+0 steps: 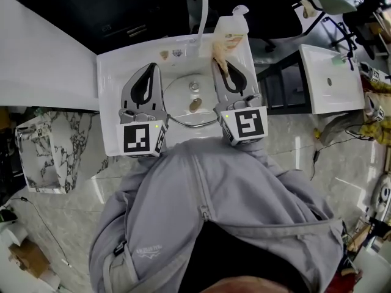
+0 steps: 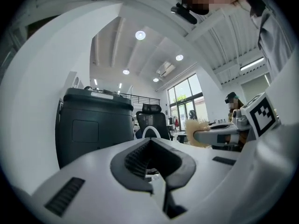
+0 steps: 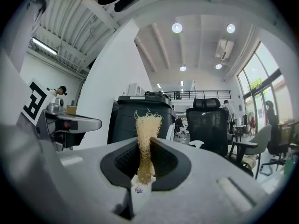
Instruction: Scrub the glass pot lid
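You have two white sinks in the head view: the near sink (image 1: 113, 108) in front of you, and a second sink (image 1: 330, 78) well apart to your right. One glass lid (image 1: 181, 100) lies flat in the near sink, knob up. Both grippers cover its sides, so only its middle and near rim show.

You hold two grippers over that sink. Your left gripper (image 2: 150, 146) has its jaws pressed together with nothing between them. Your right gripper (image 3: 144, 146) pinches one pale, fibrous scrubber (image 3: 148, 124), whose frayed end sticks out past the jaw tips.

One faucet (image 1: 201, 11) and one soap bottle (image 1: 231, 35) stand at the near sink's back edge. The frame cuts off the faucet's top, and the bottle's label is too small to read. One small brown spot (image 1: 195, 106) shows at the lid's middle; you cannot tell what it is.
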The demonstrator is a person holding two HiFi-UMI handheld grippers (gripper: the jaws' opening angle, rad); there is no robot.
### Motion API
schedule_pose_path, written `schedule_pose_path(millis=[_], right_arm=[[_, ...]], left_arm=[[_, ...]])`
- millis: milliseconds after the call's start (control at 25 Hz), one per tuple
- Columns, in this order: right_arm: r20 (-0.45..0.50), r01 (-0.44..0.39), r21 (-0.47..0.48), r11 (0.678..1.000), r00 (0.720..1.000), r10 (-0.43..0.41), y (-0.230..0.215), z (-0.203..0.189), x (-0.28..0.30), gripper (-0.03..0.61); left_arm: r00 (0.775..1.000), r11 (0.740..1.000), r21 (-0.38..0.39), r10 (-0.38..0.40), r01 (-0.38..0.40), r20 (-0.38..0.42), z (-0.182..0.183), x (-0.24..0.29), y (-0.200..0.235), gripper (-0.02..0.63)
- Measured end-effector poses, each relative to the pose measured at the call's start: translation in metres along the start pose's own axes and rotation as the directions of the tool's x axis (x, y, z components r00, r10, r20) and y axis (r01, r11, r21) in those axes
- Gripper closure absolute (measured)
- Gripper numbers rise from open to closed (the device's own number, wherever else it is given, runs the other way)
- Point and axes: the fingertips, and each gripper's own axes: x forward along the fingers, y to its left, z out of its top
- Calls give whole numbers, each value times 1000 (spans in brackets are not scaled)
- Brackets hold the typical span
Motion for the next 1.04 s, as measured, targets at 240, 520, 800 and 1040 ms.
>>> schedule_pose_path(millis=[240,520,800,1040], right_arm=[[15,-19,-8,1000,1000,19,9,7,2,540],[2,-17,10,1000,1000,17,21,-3,2,540],[-13,-10,11,1000,1000,10,33,-6,4,540],[-13,1,-3,1000,1000,-1,50,-12,9,540]], left_arm=[[1000,1000,8,4,-4,-24,-4,-2,-4,609],[999,1000,-1,-12,12,-35,-14,-9,-3,609],[998,999,-7,-39,38,-44,-17,-14,-2,609],[997,998,-8,-61,60,-42,-22,-21,9,609]])
